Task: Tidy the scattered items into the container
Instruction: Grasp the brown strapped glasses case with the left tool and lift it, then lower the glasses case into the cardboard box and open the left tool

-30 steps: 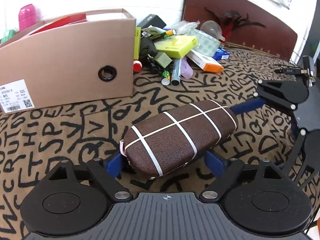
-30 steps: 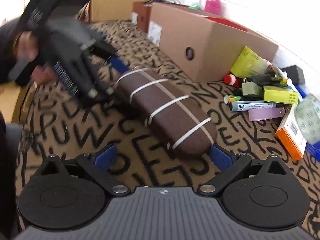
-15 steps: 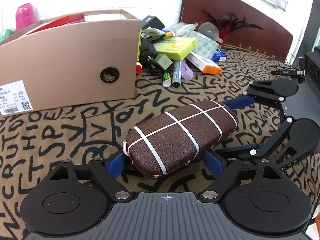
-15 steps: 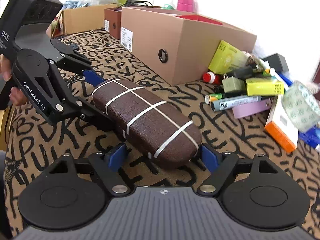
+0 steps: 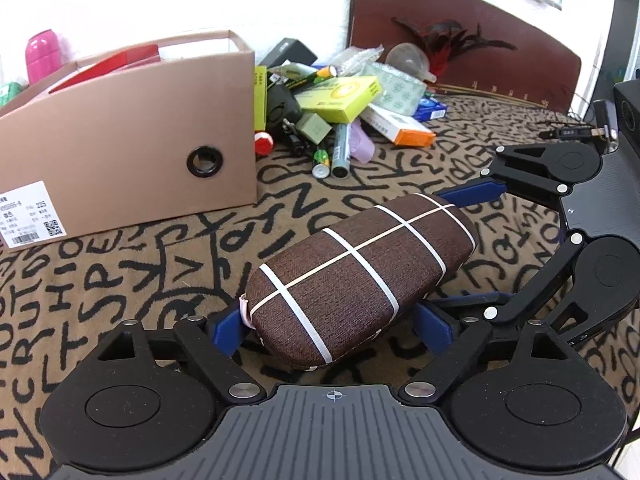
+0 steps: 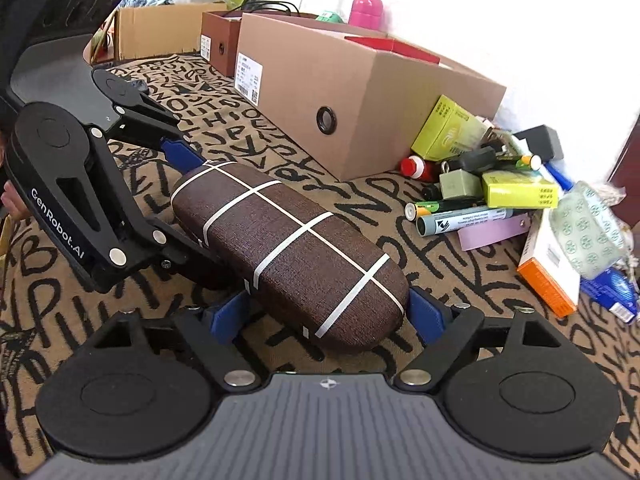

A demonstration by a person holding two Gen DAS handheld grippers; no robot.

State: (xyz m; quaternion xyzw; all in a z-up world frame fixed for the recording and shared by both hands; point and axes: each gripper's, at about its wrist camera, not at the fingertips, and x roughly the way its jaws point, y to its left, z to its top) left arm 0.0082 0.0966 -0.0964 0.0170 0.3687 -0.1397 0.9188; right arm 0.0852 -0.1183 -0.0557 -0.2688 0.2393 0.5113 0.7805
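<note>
A: Left wrist view: the left gripper (image 5: 334,326) has its blue fingers (image 5: 228,330) spread either side of one end of the brown case (image 5: 360,276), low in the frame. They bracket it; I can't tell whether the pads touch.

B: Same on the right wrist view. The right gripper (image 6: 326,314) straddles the other end, fingers apart, nothing clamped. The case lies centre frame on the lettered cloth (image 6: 248,120).

A: How will it handle?

B: Looks like a rigid shell under woven fabric, probably light. The fabric should give grip, but the rounded ends could squirt out of a pinch. I'd close across the flatter long sides.

A: Two grippers for one case?

B: One at each end keeps it level, I'd guess.

A: And its destination?

B: The open cardboard box (image 5: 132,136), upper left of the left view, well apart from the case. The pile of boxes and markers (image 5: 340,108) sits beside it, upper centre.
</note>
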